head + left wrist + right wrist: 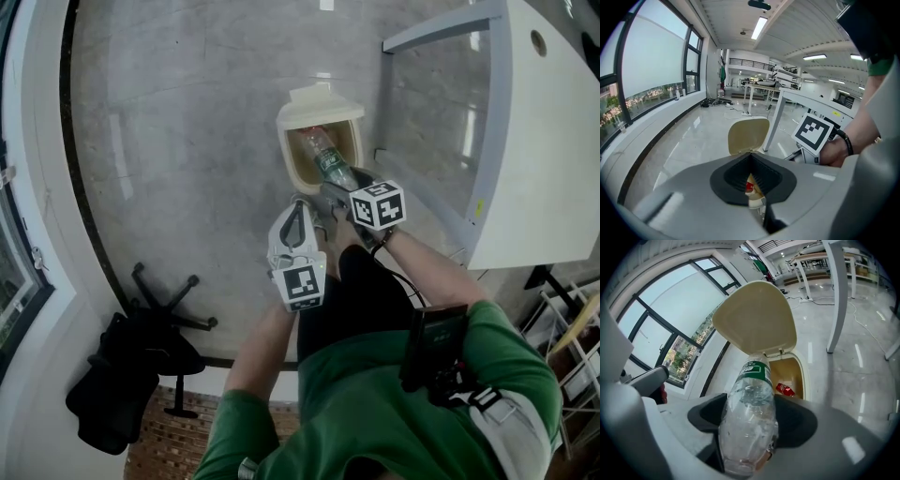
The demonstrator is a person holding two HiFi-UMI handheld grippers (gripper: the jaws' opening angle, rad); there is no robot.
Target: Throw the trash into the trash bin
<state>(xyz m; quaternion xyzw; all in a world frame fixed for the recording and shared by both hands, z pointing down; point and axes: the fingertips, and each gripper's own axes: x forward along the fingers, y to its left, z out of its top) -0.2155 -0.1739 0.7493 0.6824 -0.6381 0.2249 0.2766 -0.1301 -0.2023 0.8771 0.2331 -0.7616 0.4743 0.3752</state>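
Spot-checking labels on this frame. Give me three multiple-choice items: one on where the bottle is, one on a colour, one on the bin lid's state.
1. Where is the plastic bottle?
A. On the white table.
B. In the right hand-held gripper, at the mouth of the trash bin.
C. Lying on the floor.

2. What colour is the bottle's label?
A. Red.
B. Blue.
C. Green.

3. How is the bin's lid?
A. Raised open.
B. Shut.
C. Taken off.

Key: 1 B, the jaws clamp the bottle with its neck towards the opening. 2 C, a green band sits near its neck. 3 A, the lid stands up behind the opening.
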